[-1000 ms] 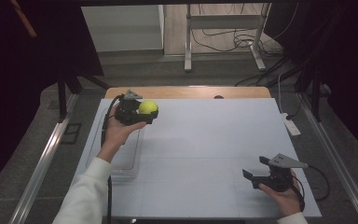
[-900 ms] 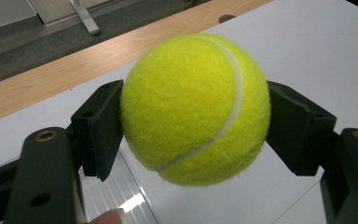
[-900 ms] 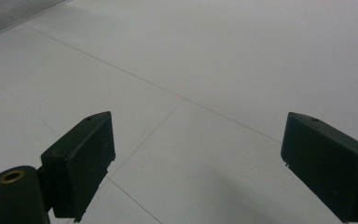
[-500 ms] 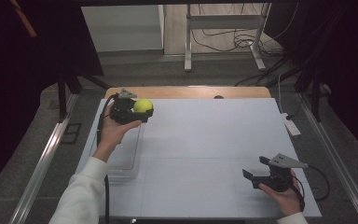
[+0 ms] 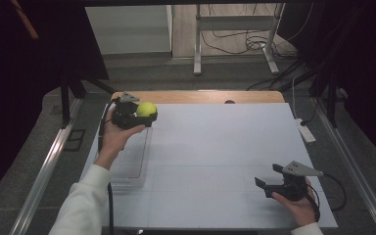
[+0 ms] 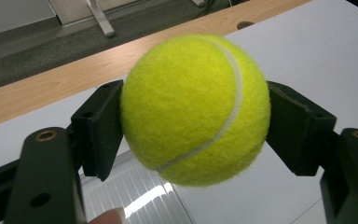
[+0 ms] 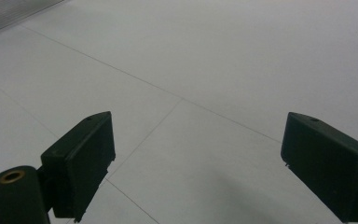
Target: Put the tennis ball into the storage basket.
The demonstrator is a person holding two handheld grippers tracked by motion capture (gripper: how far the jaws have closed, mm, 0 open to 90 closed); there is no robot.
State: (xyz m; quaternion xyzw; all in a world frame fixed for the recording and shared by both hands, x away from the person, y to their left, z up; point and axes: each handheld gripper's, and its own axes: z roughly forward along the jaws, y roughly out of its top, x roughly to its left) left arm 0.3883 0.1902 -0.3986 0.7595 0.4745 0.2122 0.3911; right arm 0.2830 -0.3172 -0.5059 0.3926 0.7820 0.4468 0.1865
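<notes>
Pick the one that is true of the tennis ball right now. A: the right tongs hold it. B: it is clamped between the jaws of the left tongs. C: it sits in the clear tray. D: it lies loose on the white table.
B: in the left gripper view the tennis ball is squeezed between both black jaws of the left tongs, held up over the clear tray.

Tennis ball [image 6: 196, 109]: fuzzy yellow-green, white curved seam, clamped between left gripper [image 5: 144, 113] pads, held above table's far-left corner.
</notes>
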